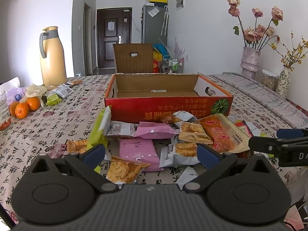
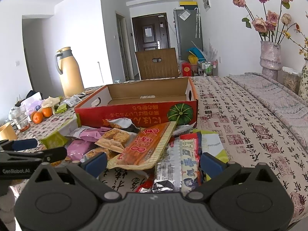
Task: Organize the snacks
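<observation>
Both grippers hover low over the snack pile on the table, left gripper and right gripper each with fingers spread wide and nothing held, while the red box sits open and bare just behind the heap. Best bet: the left drops onto the flat pink packet dead ahead, pinches one edge only, then lifts clear before swinging over the box wall

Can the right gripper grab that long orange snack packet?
Probably yes. The open right hand-held gripper sits just behind the long orange snack packet, which lies on top of the pile with nothing covering it.
</observation>
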The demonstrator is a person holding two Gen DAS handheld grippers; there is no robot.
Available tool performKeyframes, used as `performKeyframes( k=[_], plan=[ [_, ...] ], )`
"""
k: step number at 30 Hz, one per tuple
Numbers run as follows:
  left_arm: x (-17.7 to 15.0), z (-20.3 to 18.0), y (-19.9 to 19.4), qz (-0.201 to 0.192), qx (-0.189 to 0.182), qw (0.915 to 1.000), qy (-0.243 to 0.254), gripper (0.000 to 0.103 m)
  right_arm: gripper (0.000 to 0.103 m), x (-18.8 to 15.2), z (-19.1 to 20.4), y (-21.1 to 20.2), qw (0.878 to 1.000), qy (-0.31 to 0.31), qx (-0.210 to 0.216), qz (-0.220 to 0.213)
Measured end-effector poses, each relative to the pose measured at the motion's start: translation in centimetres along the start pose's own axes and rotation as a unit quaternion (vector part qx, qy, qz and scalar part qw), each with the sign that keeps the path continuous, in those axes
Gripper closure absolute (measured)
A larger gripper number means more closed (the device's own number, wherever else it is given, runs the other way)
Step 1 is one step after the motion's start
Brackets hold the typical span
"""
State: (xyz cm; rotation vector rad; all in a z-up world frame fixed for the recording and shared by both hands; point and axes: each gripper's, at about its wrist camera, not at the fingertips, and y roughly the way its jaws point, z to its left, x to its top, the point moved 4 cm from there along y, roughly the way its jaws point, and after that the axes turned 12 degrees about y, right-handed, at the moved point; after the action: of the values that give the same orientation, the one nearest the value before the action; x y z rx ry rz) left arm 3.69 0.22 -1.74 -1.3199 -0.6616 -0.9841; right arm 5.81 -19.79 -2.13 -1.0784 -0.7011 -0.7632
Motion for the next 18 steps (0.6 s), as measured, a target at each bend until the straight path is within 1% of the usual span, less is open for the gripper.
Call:
performKeyframes(
  k=[18],
  plan=[
    [-0.06,0.0,0.18,0.002,-0.003,1.0,-0.003,0.0,0.0,-0.03,-0.07,0.26,1.0,0.0,-0.001,0.002]
  ],
)
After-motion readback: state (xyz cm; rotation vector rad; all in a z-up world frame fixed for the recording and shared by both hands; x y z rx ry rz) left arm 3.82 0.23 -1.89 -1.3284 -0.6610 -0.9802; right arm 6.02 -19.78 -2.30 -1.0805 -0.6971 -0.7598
